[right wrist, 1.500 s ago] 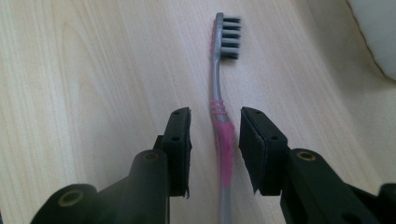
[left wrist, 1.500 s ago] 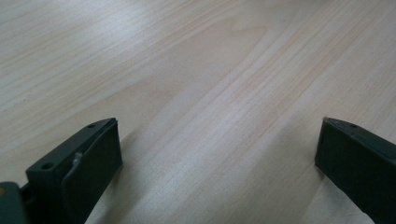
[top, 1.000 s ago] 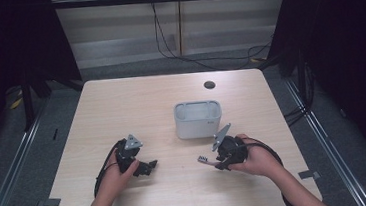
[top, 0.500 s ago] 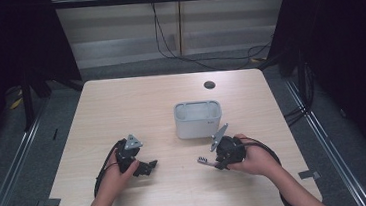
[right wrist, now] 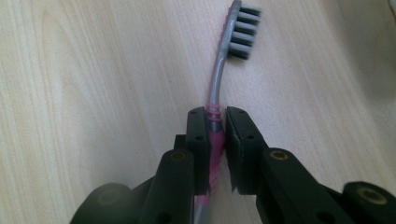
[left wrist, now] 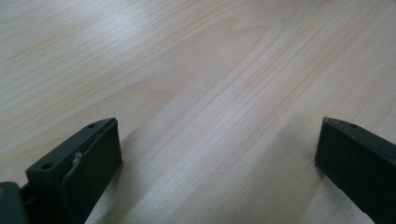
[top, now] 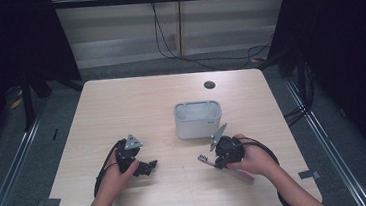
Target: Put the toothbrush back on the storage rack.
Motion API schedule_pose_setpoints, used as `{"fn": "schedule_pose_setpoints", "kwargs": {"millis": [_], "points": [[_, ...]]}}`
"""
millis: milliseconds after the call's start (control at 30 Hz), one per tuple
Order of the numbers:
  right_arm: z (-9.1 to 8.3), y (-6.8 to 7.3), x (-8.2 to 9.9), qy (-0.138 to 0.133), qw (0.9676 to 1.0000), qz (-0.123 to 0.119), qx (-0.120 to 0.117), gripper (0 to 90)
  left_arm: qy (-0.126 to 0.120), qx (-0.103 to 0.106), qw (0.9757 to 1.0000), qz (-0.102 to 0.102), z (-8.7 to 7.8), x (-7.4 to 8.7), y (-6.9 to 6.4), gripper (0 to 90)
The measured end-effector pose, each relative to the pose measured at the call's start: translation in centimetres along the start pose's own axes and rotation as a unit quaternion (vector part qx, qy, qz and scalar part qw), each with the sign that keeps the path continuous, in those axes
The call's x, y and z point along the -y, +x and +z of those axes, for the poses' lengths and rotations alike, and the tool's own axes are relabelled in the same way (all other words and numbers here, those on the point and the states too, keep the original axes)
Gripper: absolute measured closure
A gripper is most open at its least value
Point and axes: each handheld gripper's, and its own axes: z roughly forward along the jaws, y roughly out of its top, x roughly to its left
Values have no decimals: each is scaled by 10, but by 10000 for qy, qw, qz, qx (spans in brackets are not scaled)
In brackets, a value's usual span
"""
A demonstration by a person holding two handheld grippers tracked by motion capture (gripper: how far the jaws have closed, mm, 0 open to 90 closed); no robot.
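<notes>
A grey and pink toothbrush (right wrist: 219,88) lies on the wooden table (top: 136,102), its dark bristle head pointing away from the right gripper. The right gripper (right wrist: 216,117) has just closed its jaws and is shut on the pink part of the handle. In the high view the toothbrush (top: 204,159) pokes out to the left of the right gripper (top: 215,160), with its pink tail end under the hand. The left gripper (top: 149,166) rests low over the table at the front left, and its jaws (left wrist: 219,140) stand wide open over bare wood.
A white rectangular container (top: 197,119) stands just behind the right gripper, near the table's middle. A small dark round hole (top: 209,85) sits toward the far edge. Black cables trail from both grippers along the forearms.
The right gripper's jaws have closed onto the toothbrush handle. Neither hand has shifted on the table.
</notes>
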Motion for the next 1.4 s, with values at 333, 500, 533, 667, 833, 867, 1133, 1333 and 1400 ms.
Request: {"fn": "schedule_pose_setpoints", "kwargs": {"millis": [333,500,533,667,833,867,1133,1333,1400], "points": [[-10,-4,4,-332,9993,191,-3,809,-2,-5,10000,0,0,0,0,1],[-23,-5,5,-608,9980,156,26,810,-3,-5,10000,-1,0,0,0,1],[-28,-5,4,-714,9972,224,28,809,-4,-5,10000,-1,0,0,0,1],[-36,-5,4,-937,9953,229,82,809,0,-4,10000,3,0,0,0,1],[-50,-8,6,-1470,9886,255,208,810,-3,7,10000,-16,0,0,0,1],[-50,-8,6,-1470,9886,255,208,810,-3,7,10000,-16,0,0,0,1],[-63,-9,8,-1875,9814,264,317,809,-1,-3,10000,3,0,0,0,1],[-69,-8,8,-2028,9783,293,312,810,-11,8,10000,-19,0,0,0,1],[-71,-7,7,-2060,9776,275,322,810,-4,-2,10000,0,0,0,0,1]]}}
